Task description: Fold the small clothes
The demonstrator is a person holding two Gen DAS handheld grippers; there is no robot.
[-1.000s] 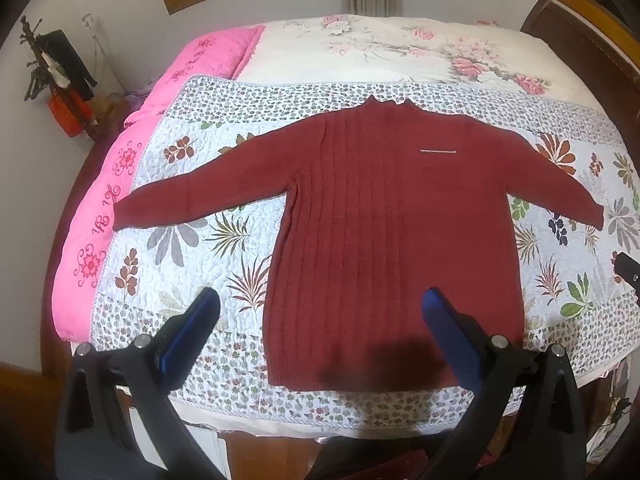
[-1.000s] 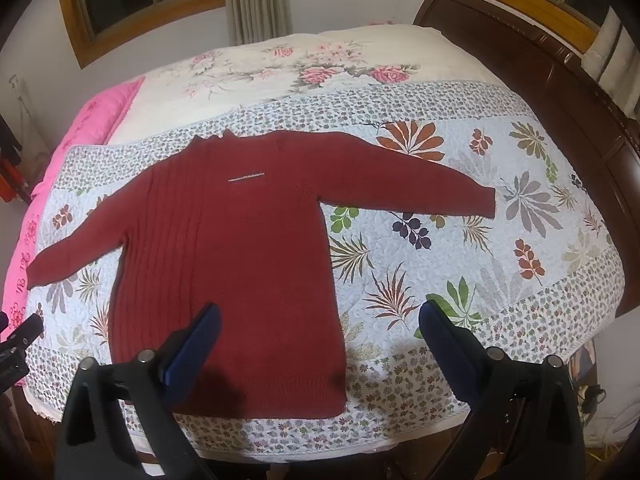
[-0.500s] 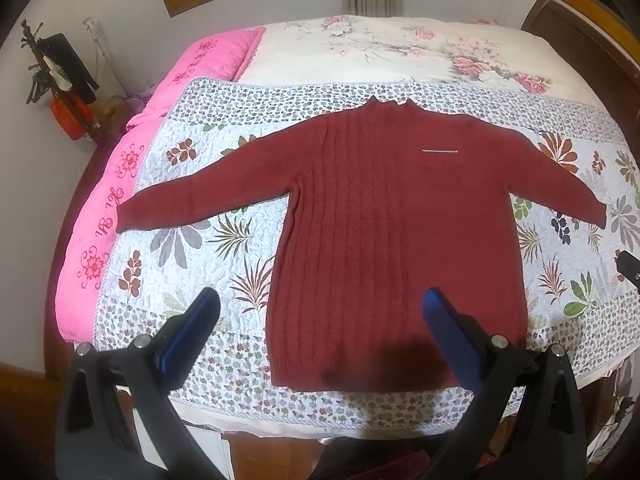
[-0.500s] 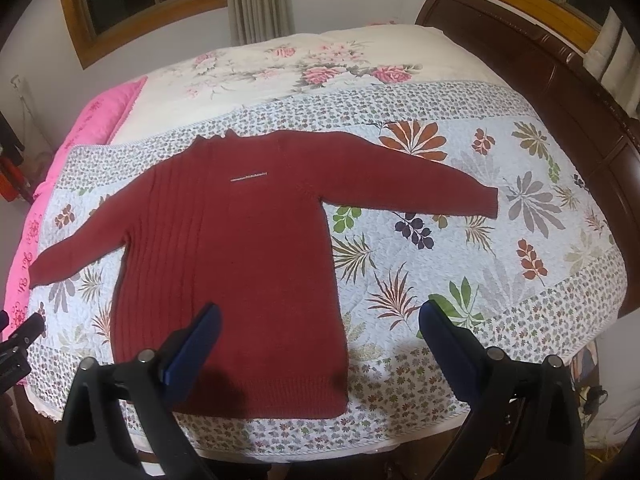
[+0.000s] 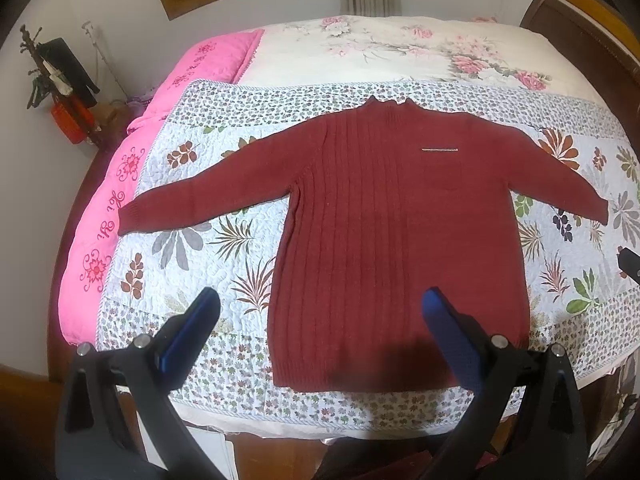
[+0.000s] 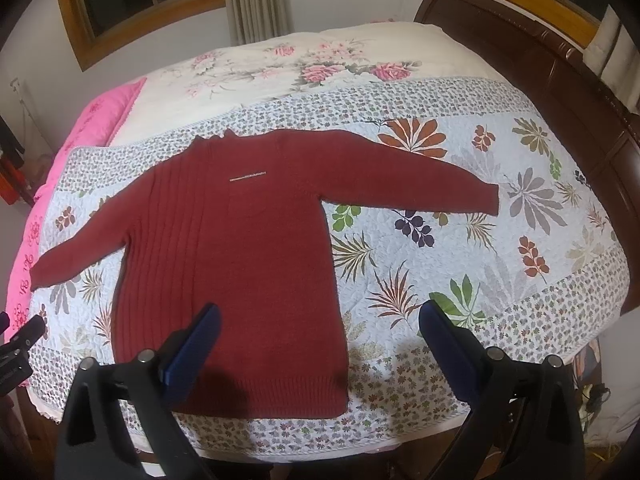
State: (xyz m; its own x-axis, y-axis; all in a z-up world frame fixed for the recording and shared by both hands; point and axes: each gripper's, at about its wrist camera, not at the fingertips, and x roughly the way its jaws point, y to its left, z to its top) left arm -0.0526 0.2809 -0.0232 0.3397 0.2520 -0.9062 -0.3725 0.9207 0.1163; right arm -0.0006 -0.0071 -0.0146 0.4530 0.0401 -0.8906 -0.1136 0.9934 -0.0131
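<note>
The left gripper (image 5: 320, 308) stood wide apart at the bottom of its frame, holding nothing; the right gripper (image 6: 318, 314) gaped equally wide and empty; above them the dark red sweater (image 5: 396, 240) lay flat mid-frame, sleeves outspread, on the floral quilt (image 6: 520, 272).

Dark red knitted sweater (image 5: 392, 240): near the hem, the blue-padded right finger of the left gripper (image 5: 320, 308) covers a patch. In the right wrist view the right gripper (image 6: 320, 320) hides another hem patch behind its left finger. The thin pale strip on the sweater's chest (image 5: 440, 149) is too small to identify. Dark wooden headboard (image 6: 560, 92) runs off at the frame edge. Cluttered dark stand by the wall (image 5: 60, 80): its items are too small and blurred to name.
</note>
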